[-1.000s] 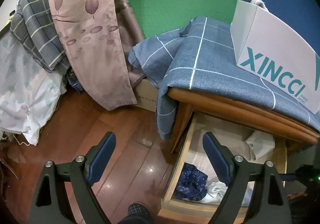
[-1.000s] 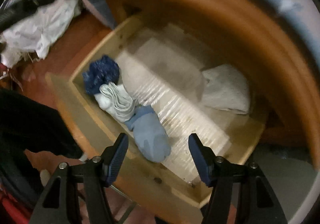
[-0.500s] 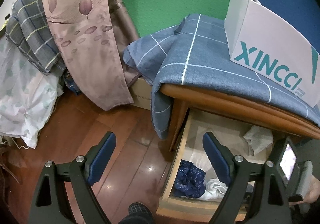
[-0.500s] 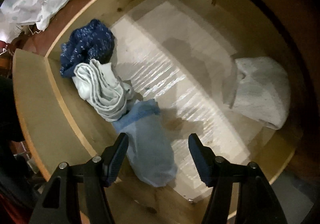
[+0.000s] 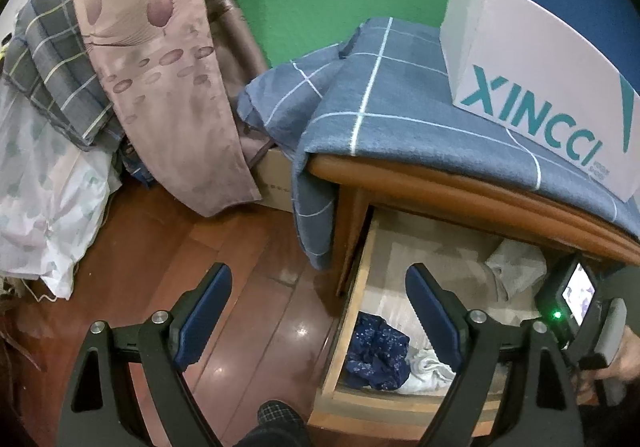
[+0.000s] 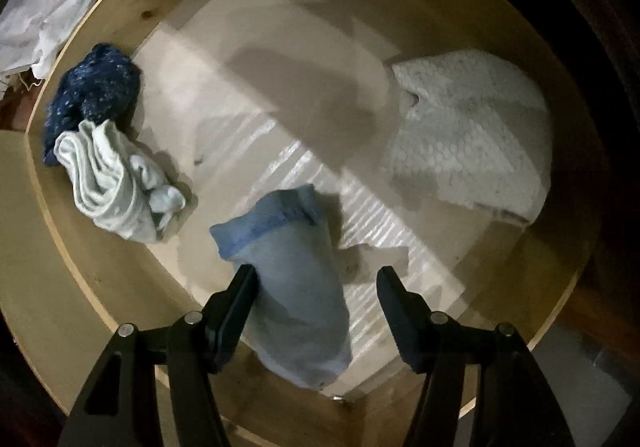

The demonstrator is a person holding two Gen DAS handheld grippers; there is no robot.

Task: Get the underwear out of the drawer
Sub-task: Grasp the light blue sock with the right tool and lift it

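**Drawer pick: light blue roll, right jaws about to close**

1. My right gripper (image 6: 316,279): pointed straight down into the drawer (image 6: 100,279), jaws apart and holding nothing. My left pad is at the edge of the light blue underwear (image 6: 292,287); my right pad stands clear of it over the liner.
2. Light blue underwear: a rolled piece at the near end of the drawer, close to the front wall, darker band at its far end. It sits off-centre between my pads, so I judge I should shift slightly to centre it, sink until my pads flank its thickest part, then close firmly. Soft cloth will squash, so a shallow pinch may slip.
3. Pale rolled piece (image 6: 116,191) and dark blue piece (image 6: 92,91): touching each other along the left wall, apart from my target. Lifting straight up should leave them undisturbed.
4. White dotted piece (image 6: 472,151): far right, well apart.
5. My left gripper (image 5: 320,311): idle above the wooden floor (image 5: 224,247) beside the drawer, jaws wide and empty.
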